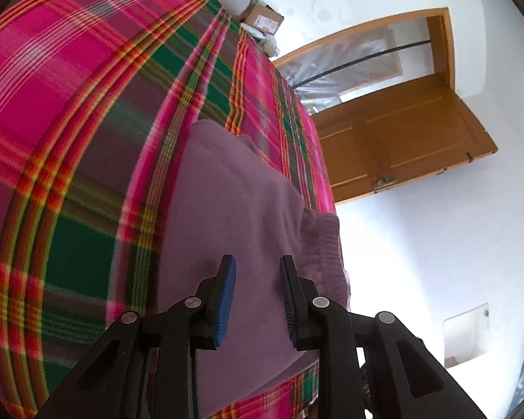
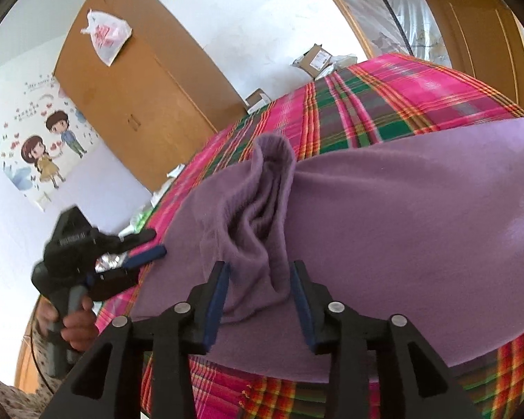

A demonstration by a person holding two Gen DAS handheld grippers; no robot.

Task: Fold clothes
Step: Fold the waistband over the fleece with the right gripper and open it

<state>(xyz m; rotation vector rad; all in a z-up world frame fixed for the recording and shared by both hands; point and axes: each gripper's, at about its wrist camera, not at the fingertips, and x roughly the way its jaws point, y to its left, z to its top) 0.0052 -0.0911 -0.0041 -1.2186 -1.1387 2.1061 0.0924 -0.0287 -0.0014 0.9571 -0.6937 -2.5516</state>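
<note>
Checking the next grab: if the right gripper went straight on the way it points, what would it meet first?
Probably the bunched ribbed cuff of the purple fleece garment, which lies between the open fingers of the right gripper; depth is unclear.

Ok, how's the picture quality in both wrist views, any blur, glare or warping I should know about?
Left wrist view: heavy fisheye bending of the plaid bedspread, motion smear across its stripes, white wall blown out. Right wrist view: same curved edges, purple garment fairly sharp, the left gripper at the side blurred, bright wall washed out.
</note>
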